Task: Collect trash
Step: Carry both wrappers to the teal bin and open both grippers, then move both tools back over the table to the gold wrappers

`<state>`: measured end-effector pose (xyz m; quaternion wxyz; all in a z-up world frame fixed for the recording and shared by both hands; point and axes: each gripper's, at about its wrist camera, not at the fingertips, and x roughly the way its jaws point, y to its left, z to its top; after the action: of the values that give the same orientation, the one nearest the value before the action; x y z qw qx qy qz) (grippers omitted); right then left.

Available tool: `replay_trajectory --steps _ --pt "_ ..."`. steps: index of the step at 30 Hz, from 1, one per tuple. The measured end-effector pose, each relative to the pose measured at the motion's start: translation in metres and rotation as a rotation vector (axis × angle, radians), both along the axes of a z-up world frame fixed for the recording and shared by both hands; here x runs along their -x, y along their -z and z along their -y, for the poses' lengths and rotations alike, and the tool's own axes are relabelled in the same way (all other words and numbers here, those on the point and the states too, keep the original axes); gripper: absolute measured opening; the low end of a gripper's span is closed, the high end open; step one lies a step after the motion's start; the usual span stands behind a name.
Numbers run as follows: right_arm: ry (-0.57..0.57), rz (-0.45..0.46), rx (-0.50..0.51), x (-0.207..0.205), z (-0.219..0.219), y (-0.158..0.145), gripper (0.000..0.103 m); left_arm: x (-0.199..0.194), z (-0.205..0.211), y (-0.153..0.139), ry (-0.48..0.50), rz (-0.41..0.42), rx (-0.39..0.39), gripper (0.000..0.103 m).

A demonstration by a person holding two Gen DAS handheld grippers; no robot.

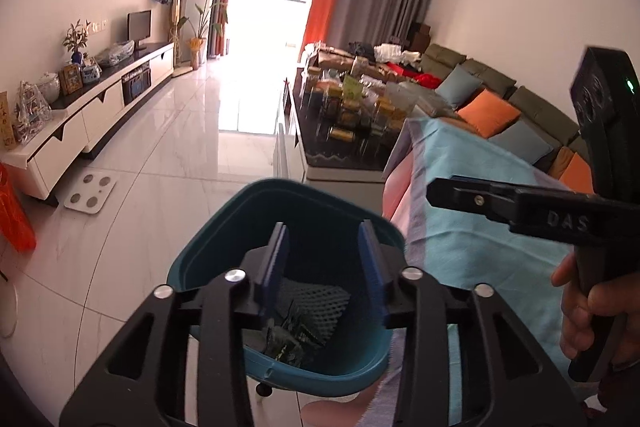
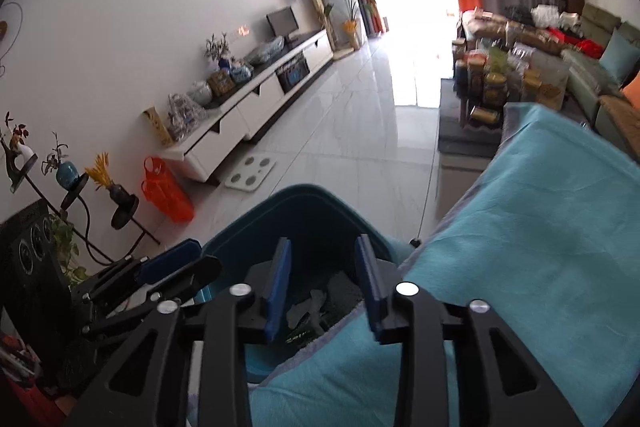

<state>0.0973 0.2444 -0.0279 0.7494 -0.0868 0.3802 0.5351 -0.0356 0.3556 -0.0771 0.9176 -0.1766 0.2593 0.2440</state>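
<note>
Both the left claw (image 1: 323,259) and right claw (image 2: 323,283) hang released and empty over the bin (image 1: 224,223) beside the table (image 1: 492,227) — trash (image 1: 298,327) already inside — so a careless swing could tip it.

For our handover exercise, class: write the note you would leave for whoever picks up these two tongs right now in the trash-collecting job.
Left tongs: open, empty, above the teal bin.
Right tongs: open, empty, over the bin's edge where it meets the blue cloth.
Bin: on the floor against the cloth-covered table; inside lie a piece of foam netting and crumpled wrappers.
Done: some trash is already in the bin; neither tongs carries anything.
Left: no loose trash shows on the visible cloth; check the parts of the table outside both views, then collect whatever remains.
</note>
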Motion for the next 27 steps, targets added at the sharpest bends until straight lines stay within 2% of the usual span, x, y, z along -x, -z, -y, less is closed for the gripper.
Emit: replay_trajectory --steps 3,6,8,10,14,20,27 --pt "0.025 0.041 -0.036 0.002 0.017 -0.011 0.051 0.005 0.008 -0.015 -0.006 0.032 -0.029 0.052" --pt "0.062 0.114 -0.089 0.01 0.043 -0.025 0.076 0.008 0.019 -0.031 -0.006 0.07 -0.044 0.068" --pt "0.093 0.144 -0.108 0.012 0.057 -0.03 0.081 0.008 0.028 -0.041 0.006 0.093 -0.062 0.073" --pt "0.119 0.168 -0.133 0.012 0.073 -0.036 0.089 0.008 0.038 -0.051 0.02 0.109 -0.08 0.084" --pt "0.181 0.228 -0.169 0.016 0.109 -0.047 0.095 0.003 0.065 -0.07 0.06 0.159 -0.114 0.097" --pt "0.277 0.311 -0.195 0.023 0.164 -0.058 0.096 -0.018 0.108 -0.087 0.168 0.194 -0.132 0.097" --pt "0.398 0.36 -0.207 0.031 0.227 -0.059 0.096 -0.045 0.166 -0.094 0.311 0.213 -0.14 0.097"
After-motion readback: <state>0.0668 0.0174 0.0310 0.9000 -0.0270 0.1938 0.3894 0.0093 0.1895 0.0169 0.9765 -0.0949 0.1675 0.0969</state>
